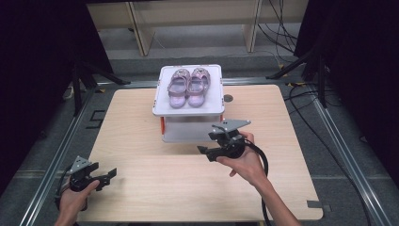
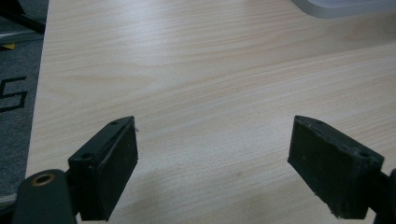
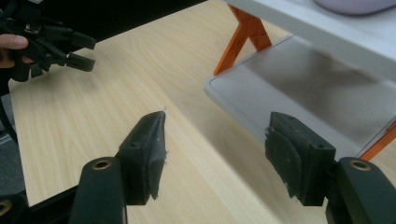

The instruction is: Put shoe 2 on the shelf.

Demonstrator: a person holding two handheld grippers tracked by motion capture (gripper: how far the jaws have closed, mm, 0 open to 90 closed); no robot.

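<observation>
A pair of purple shoes (image 1: 188,87) sits side by side on the top level of a small white two-level rack (image 1: 162,106), which stands on the worktop (image 1: 155,183) near the middle of its far edge. The rack has orange legs (image 3: 246,32) between the levels, and its lower shelf (image 3: 299,98) is bare.

The right gripper (image 1: 203,151) is held in the right hand (image 1: 244,162) above the worktop, just in front of the rack's near side and apart from it. In the right gripper view its jaws stand wide with nothing between them, pointing along the worktop past the near corner of the lower shelf; neither pad touches the rack or the shoes.

The left gripper (image 1: 109,175) is in the left hand (image 1: 75,195) at the near left corner of the worktop, well apart from the rack. In the left gripper view its jaws are spread wide over bare wood, empty, with a corner of the rack at the top right of that view
</observation>
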